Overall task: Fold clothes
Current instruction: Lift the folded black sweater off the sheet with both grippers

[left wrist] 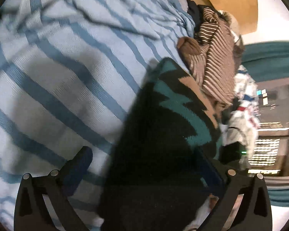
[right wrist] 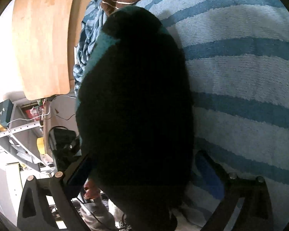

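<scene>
A: Logging the left wrist view first. Left gripper (left wrist: 144,165) has its jaws spread wide; the dark knit garment (left wrist: 163,130), black with teal and tan zigzag, lies between the fingers and runs from lower centre toward the middle of the frame. Whether either pad touches it I cannot tell. It rests on the blue-striped blanket (left wrist: 57,67). A brown striped garment (left wrist: 215,65) is heaped at upper right, touching its far end.

B: Right wrist view. Right gripper (right wrist: 144,175) also spread wide; the same garment fills centre frame as a dark mass, teal edge at upper left. The blanket takes the right half; a wooden board (right wrist: 42,38) sits upper left.

A: Judgement: the piece looks folded and set down, both claws freed from it.

B: Advice: draw both grippers straight back along the fingers so no pad snags the knit and drags the fold open.
</scene>
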